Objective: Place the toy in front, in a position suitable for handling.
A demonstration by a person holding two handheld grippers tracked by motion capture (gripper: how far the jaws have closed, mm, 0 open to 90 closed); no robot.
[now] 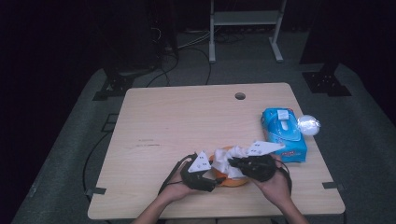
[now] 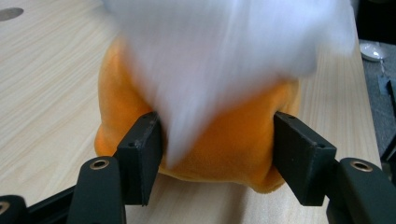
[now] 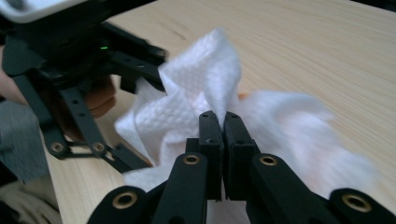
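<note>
Pinching the white wipe [image 3: 196, 93], right gripper [image 3: 223, 122] fingers closed; left gripper [image 2: 217, 154] fingers clamping the orange plush [image 2: 224, 144].

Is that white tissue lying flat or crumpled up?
Crumpled: the white tissue stands in folds and peaks over the orange thing, pinched by the right gripper.

Orange soft plush piece [image 2: 219, 140] sat on the bench near its front edge, squeezed at both sides. Crumpled white embossed wipe [image 3: 196, 88] lay draped over it, one fold pinched upward.
</note>
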